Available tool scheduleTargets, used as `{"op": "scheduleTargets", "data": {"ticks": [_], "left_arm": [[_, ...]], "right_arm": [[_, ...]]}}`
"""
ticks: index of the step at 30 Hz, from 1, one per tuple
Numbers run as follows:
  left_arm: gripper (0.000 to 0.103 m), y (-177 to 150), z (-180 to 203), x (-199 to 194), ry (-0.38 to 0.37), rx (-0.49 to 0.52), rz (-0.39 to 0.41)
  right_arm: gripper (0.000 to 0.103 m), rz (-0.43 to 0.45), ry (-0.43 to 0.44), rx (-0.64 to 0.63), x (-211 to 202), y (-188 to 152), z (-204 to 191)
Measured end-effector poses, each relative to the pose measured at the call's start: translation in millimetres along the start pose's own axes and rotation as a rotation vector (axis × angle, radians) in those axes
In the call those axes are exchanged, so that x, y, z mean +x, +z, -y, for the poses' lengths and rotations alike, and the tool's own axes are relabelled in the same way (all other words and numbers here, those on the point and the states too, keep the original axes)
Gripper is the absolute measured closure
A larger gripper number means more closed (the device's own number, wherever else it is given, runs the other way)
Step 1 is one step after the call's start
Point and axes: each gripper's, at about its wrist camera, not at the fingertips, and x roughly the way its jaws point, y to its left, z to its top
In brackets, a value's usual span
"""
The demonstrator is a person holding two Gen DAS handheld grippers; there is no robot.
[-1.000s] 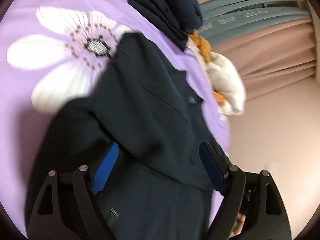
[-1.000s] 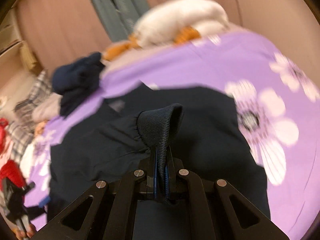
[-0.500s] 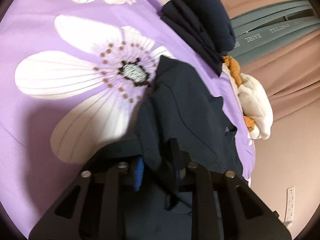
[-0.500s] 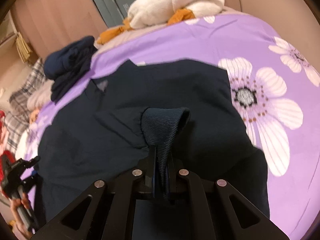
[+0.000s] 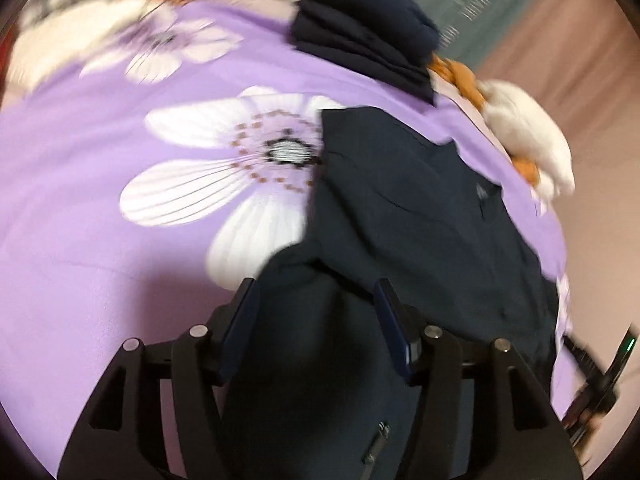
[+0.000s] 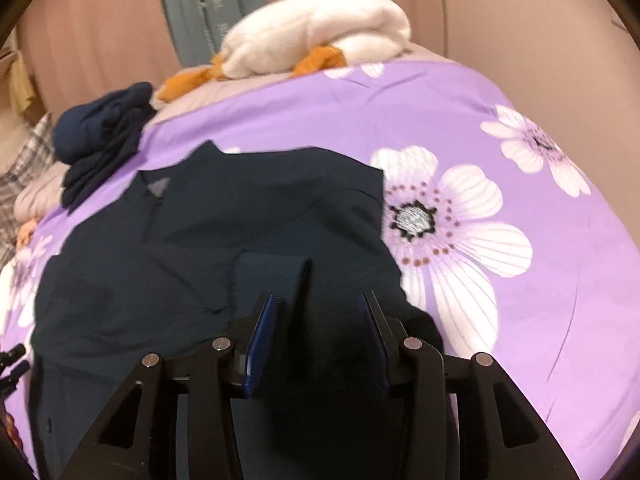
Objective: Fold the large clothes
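Note:
A large dark navy jacket lies spread on a purple flowered bedspread. My left gripper hovers over the jacket's near edge. Its jaws are opening, and a fold of dark cloth lies loose between the blue pads. In the right wrist view the jacket fills the middle, with a sleeve laid across it. The sleeve's ribbed cuff rests just ahead of my right gripper. Its jaws are opening too, and the pads stand clear of the cuff.
A folded navy garment sits at the bed's far side, beside a white and orange plush toy. Plaid cloth lies at the left edge. Pink and grey-green curtains hang behind. The other gripper's frame shows at the right.
My left gripper closed on a jacket fold, then opened and swung left. My right gripper let go of the cuff, which dropped flat onto the jacket.

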Motion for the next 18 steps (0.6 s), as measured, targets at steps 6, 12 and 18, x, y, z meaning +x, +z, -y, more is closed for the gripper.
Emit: {"op": "scheduleTargets", "data": {"ticks": [6,12,18], "left_arm": [[0.034,-16.0,70.7,2.6,-0.014,0.226,0.021],[0.034,-26.9,114.9,34.4,0.027,0.377,0.024],[0.031,-38.6,114.5,73.8,0.070,0.457,-0.046]], "right_arm": [[0.061,-0.023,0.172,-0.187,-1.0,-9.0,-66.6],[0.061,-0.041,0.105,-0.363,29.3,-17.7,-112.1],[0.061,-0.116,0.083,-0.339,64.8,-20.3,-102.6]]}}
